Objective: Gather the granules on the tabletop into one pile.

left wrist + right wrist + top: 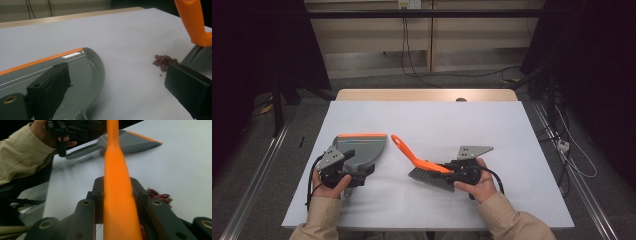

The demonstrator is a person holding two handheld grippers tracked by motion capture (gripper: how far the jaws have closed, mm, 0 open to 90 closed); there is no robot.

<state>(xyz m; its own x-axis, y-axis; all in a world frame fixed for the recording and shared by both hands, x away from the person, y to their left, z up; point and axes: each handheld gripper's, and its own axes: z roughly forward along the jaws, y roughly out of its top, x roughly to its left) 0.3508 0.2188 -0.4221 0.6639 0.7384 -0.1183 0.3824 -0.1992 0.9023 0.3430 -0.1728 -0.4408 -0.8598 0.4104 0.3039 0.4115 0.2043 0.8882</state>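
beans (pixel 165 61) lie in a small pile on the table (pixel 432 120) beside the brush (pixel 424 167). right gripper (pixel 462 171) jaws squeeze its orange handle. left gripper (pixel 343 170) jaws stand apart over the dustpan (pixel 362 147). sweep slowly toward the pan's edge so no beans roll away.

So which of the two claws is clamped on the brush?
The right claw: its jaws squeeze the orange handle of the brush. The left claw is at the grey dustpan instead, whose front edge is orange.
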